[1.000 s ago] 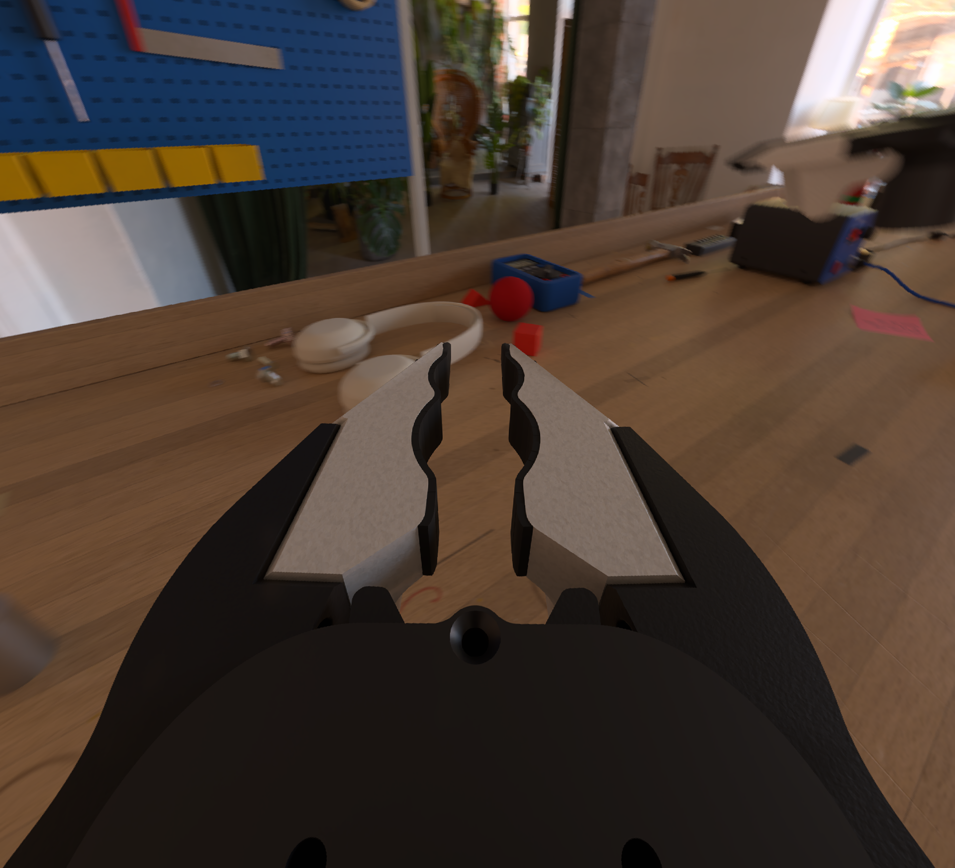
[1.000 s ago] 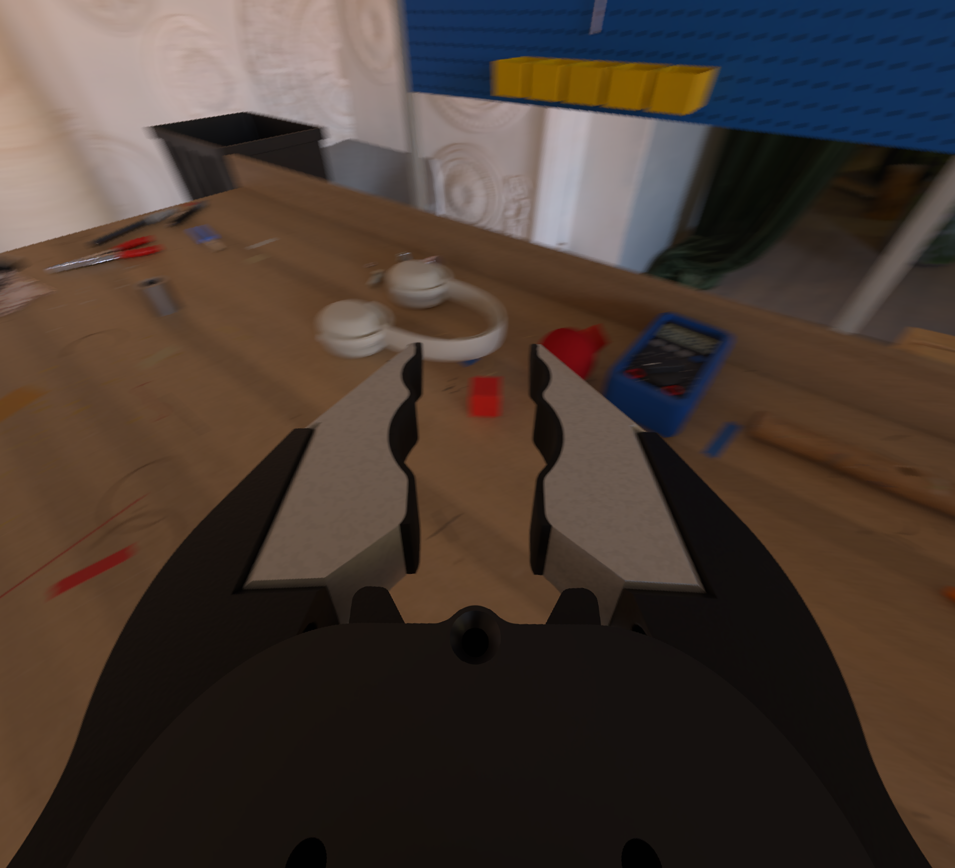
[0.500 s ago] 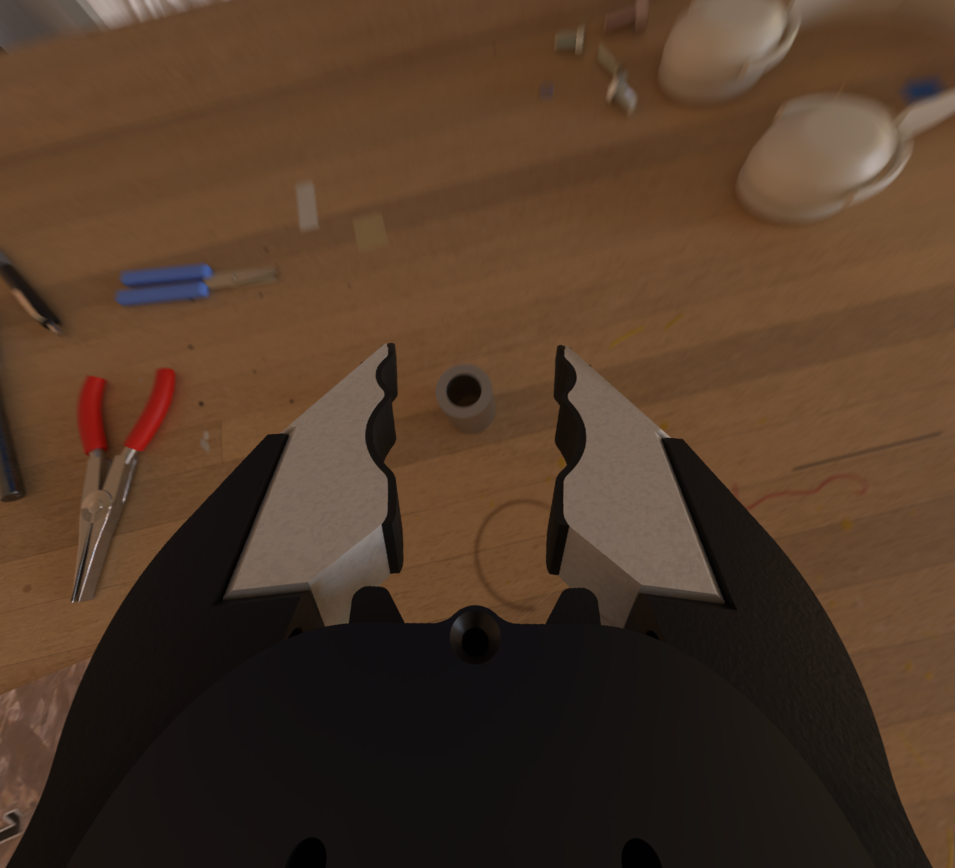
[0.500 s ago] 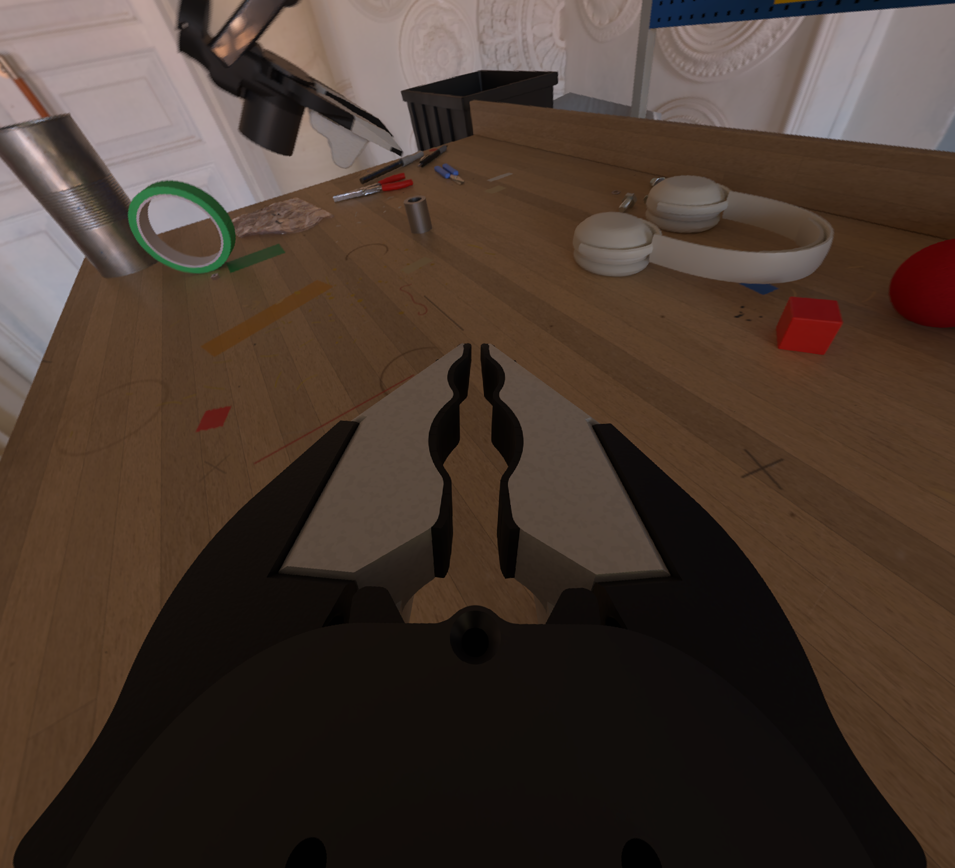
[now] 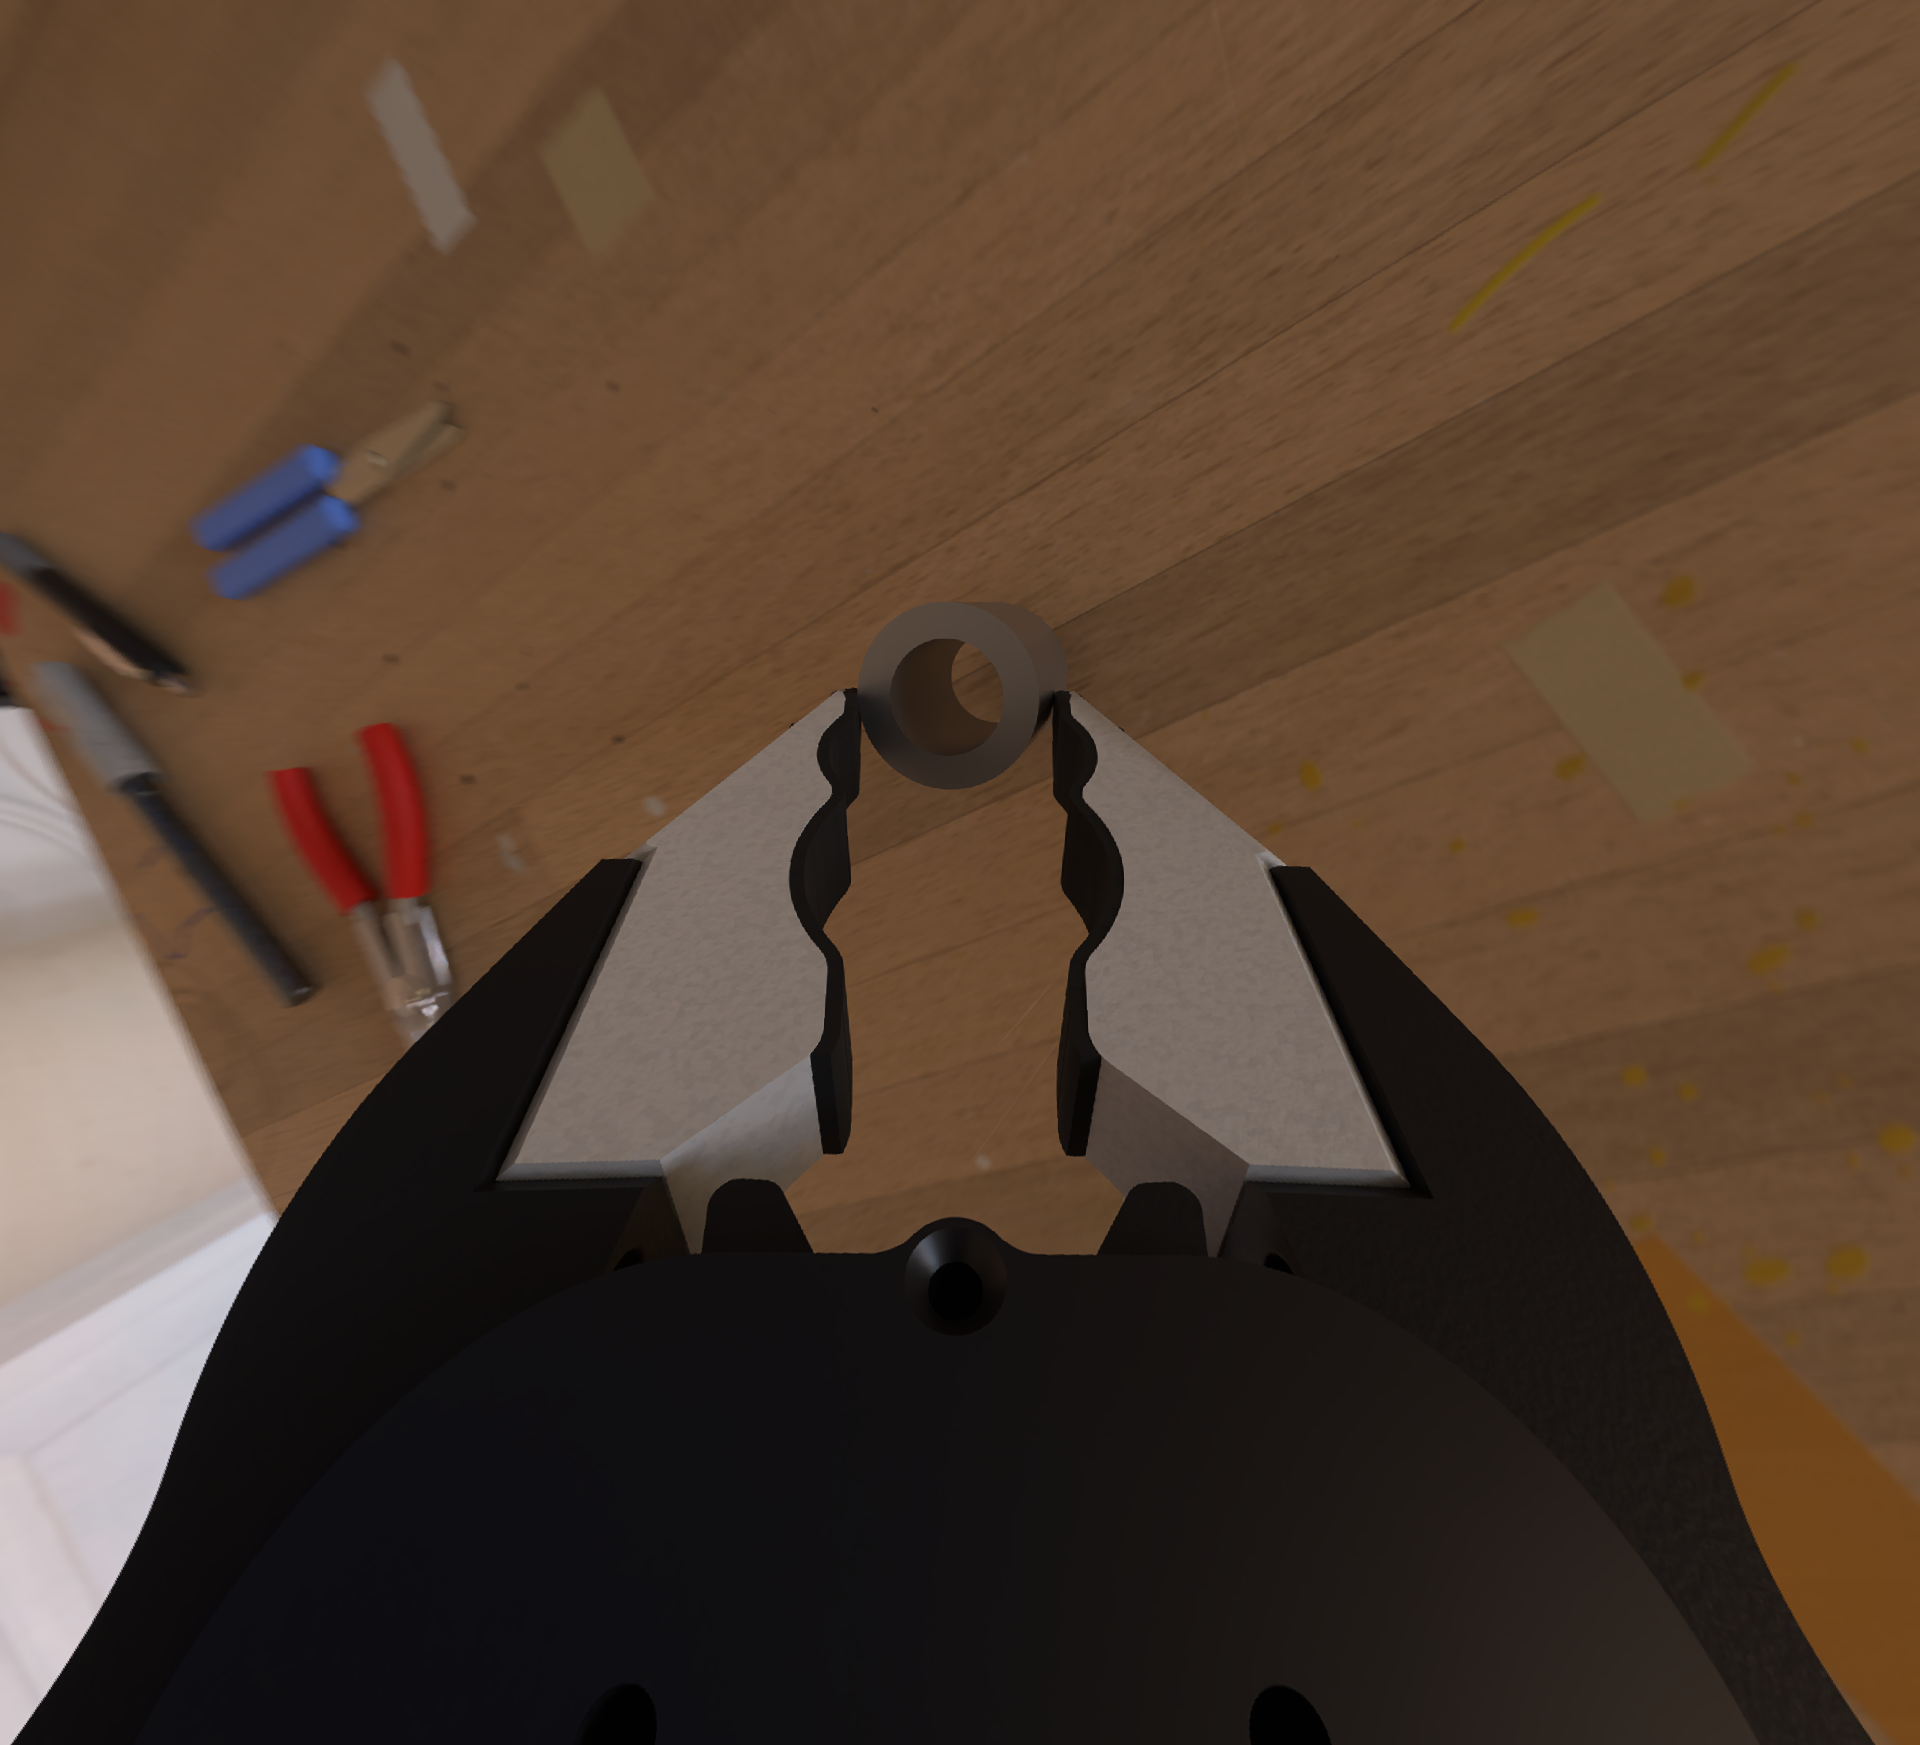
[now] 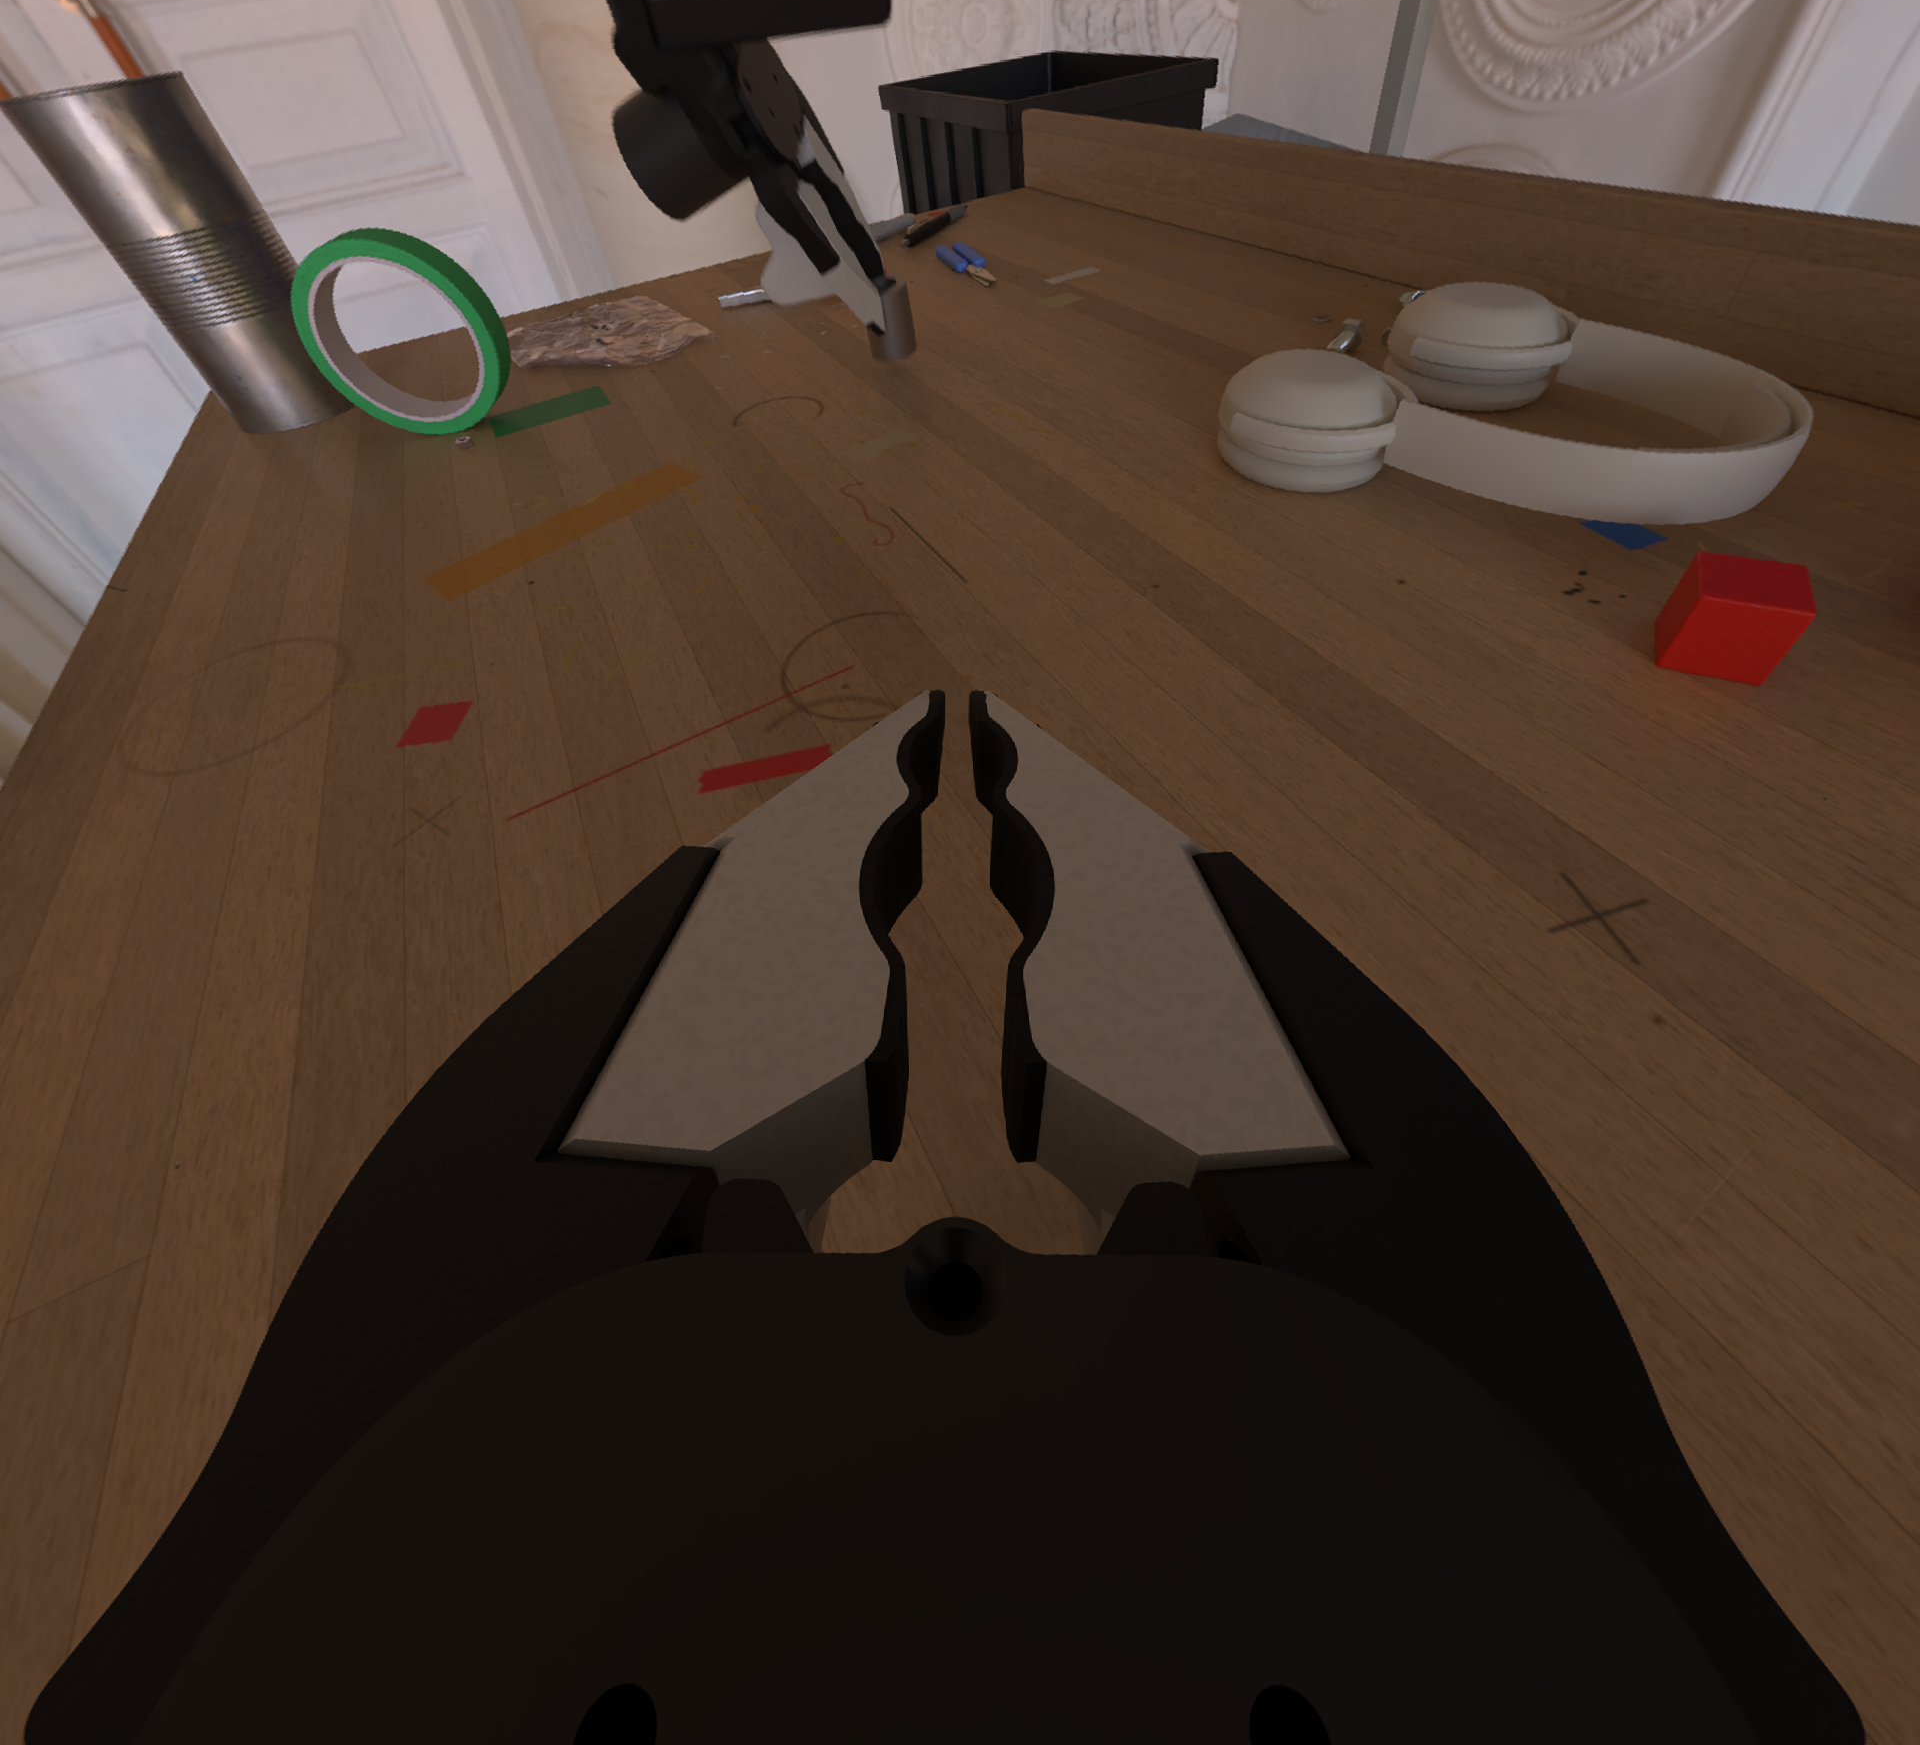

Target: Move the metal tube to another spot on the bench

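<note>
Though slightly blurred, squat grey metal tube (image 5: 951, 696) apparently pinched between left claw (image 5: 954, 708) tips.

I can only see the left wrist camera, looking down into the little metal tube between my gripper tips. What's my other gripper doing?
Observer: The right gripper is almost closed, holds nothing and hovers over the bench, well away from the metal tube.
Operator: Is anything big near the tube?
Observer: White headphones lie on the bench, on the right side of the right wrist view, apart from the tube.
Operator: And on the other side?
Observer: A green tape roll stands on edge beside a tall metal can, near the bench's corner.
</note>
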